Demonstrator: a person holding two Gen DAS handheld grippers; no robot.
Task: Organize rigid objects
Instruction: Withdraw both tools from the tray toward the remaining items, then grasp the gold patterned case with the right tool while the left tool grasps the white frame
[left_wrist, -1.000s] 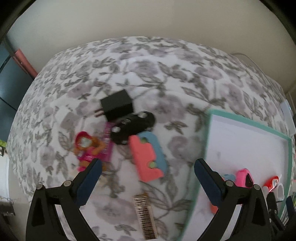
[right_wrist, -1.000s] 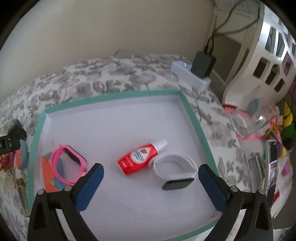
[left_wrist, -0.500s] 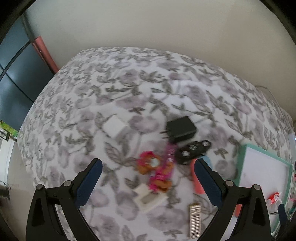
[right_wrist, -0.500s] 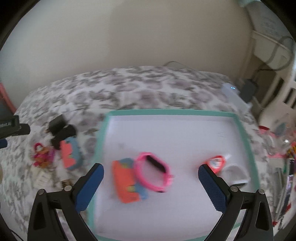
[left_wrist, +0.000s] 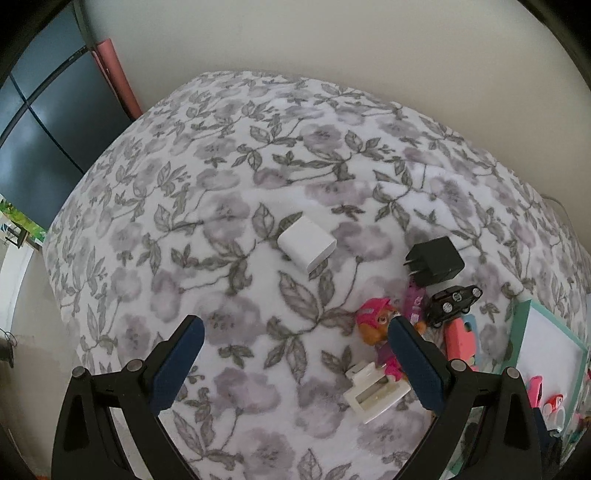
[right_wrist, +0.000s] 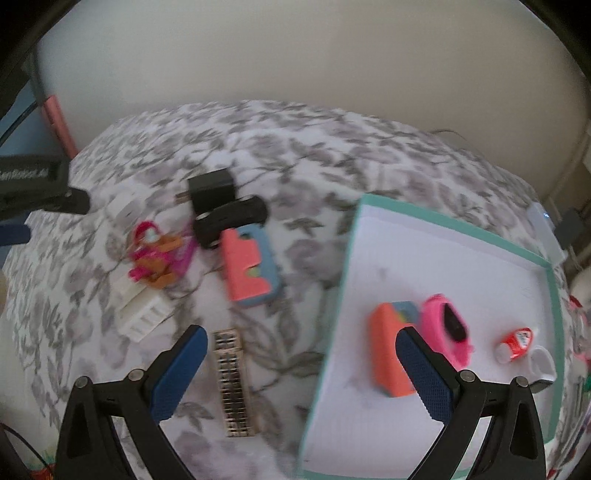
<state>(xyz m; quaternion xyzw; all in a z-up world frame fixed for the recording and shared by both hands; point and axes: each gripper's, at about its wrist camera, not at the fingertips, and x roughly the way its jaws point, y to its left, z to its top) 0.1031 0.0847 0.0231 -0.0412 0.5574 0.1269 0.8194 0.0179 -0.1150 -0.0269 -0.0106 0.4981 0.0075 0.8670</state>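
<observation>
Right wrist | tray (right_wrist: 509, 248): pink watch (right_wrist: 448, 334), orange block (right_wrist: 389, 352), red bottle (right_wrist: 517, 341); both tongs (right_wrist: 299, 373) (left_wrist: 293, 363) spread, empty

A floral bedspread (left_wrist: 229, 177) lies below a cream wall (left_wrist: 332, 48).

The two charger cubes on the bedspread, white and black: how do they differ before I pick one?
The white charger lies alone on bare floral cloth; the black charger sits at the edge of the toy cluster, right by the black toy car. The black charger shows metal prongs pointing left; no prongs are visible on the white charger. Both are blocky, similar in size, and outside the teal-rimmed tray.
</observation>
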